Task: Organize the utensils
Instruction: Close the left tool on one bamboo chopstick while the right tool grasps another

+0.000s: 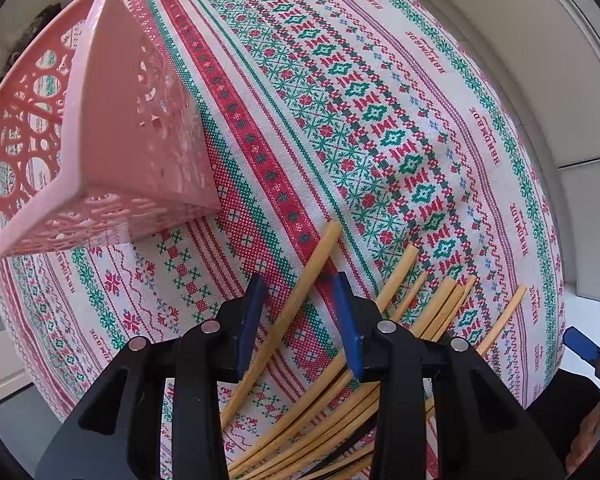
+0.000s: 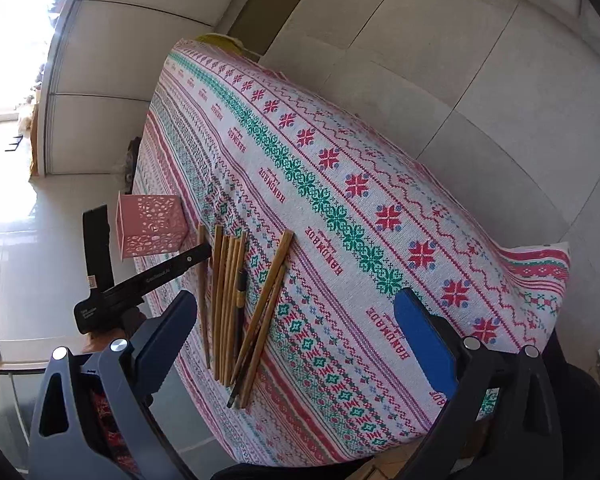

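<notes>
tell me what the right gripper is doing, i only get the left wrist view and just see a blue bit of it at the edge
Observer: The right gripper is wide open with nothing between its jaws, above the tablecloth.
Operator: ok and the near ends of the chopsticks, my own gripper blocks them, spread or bunched
Observer: Bunched. The slanted pair runs in to meet the straight bunch at the near ends; they fan apart only at the far ends.
</notes>
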Demonstrator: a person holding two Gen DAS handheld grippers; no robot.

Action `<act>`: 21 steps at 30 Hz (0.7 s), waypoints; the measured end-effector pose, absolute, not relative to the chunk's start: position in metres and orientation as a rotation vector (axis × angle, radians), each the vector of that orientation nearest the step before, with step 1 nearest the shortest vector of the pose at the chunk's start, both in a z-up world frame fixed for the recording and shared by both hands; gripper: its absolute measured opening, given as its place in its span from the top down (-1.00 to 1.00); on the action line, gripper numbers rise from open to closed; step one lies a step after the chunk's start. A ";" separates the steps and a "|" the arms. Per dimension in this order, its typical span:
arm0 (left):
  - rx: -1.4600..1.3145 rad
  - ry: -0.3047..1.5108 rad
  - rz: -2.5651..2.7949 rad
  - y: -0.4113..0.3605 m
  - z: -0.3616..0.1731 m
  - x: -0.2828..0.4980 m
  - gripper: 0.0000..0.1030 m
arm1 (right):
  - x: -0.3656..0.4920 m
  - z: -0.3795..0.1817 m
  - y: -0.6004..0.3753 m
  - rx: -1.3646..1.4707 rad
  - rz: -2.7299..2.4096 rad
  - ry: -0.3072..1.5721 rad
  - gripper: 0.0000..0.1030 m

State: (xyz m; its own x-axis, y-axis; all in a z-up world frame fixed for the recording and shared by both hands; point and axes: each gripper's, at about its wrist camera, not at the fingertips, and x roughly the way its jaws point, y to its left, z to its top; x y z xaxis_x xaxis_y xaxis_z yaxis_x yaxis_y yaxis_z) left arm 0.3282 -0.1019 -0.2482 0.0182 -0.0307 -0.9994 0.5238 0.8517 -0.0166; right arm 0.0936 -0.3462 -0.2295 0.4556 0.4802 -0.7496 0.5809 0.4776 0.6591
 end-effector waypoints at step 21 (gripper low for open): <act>-0.062 1.006 -0.490 0.083 -0.108 0.195 0.88 | 0.265 -0.248 -0.249 0.986 0.076 1.359 -0.16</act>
